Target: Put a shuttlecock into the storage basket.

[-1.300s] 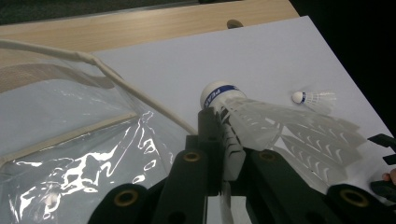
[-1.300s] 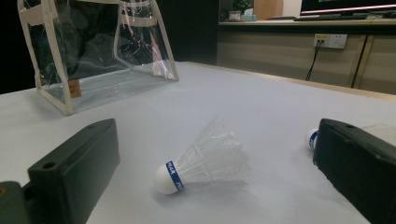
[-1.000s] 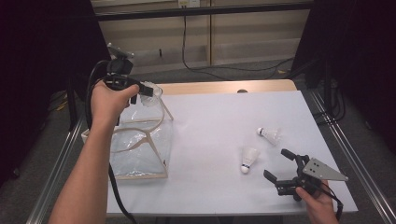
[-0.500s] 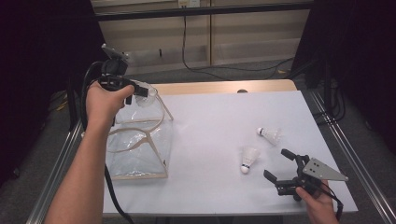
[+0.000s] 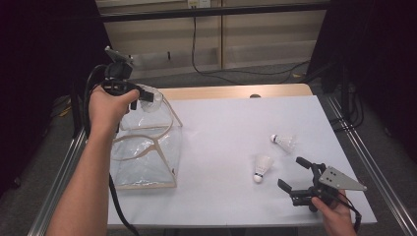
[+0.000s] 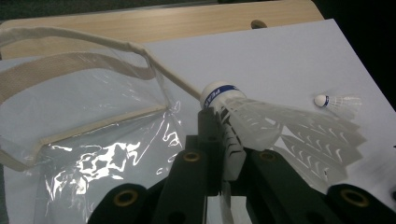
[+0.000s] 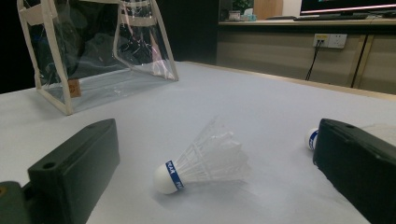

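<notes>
Left gripper (image 6: 219,154) clamps one shuttlecock (image 6: 261,123) above the clear bag's (image 5: 147,152) open mouth; drop pending. Two shuttlecocks (image 5: 263,167) (image 5: 285,141) lie on the table right of the bag. Right gripper (image 5: 295,173) gapes, empty, beside the nearer.

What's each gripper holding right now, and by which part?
The left gripper clamps a shuttlecock by its feather skirt, just behind the cork. The right gripper holds nothing.
</notes>
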`<state>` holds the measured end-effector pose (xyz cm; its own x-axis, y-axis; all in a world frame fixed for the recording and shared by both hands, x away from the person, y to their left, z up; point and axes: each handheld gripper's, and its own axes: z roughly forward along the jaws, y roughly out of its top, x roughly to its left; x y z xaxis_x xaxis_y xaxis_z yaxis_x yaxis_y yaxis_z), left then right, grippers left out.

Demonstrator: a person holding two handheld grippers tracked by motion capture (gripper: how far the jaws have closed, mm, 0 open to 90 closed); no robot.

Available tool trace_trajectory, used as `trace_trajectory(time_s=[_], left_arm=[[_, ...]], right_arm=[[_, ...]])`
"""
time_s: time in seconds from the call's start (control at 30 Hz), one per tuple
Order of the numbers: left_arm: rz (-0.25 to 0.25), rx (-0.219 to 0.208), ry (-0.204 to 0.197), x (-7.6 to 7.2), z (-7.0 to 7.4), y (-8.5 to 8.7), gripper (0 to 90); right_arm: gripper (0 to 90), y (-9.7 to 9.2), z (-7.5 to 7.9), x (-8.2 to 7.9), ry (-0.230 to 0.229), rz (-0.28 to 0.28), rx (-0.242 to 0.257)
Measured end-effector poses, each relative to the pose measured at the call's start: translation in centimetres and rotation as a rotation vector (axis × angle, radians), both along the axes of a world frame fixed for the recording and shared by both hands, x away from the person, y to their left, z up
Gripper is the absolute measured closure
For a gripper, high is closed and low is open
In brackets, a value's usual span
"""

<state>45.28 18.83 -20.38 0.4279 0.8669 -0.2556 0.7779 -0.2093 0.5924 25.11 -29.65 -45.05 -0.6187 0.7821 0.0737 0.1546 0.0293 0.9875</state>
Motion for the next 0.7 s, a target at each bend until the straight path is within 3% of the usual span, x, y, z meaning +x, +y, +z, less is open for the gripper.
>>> trace_trajectory(time_s=[0.7], left_arm=[[0.033,0.01,0.004,0.5,-0.5,1.4,88.0]], right_arm=[[0.3,0.0,0.0,0.0,-0.003,0.0,0.005]])
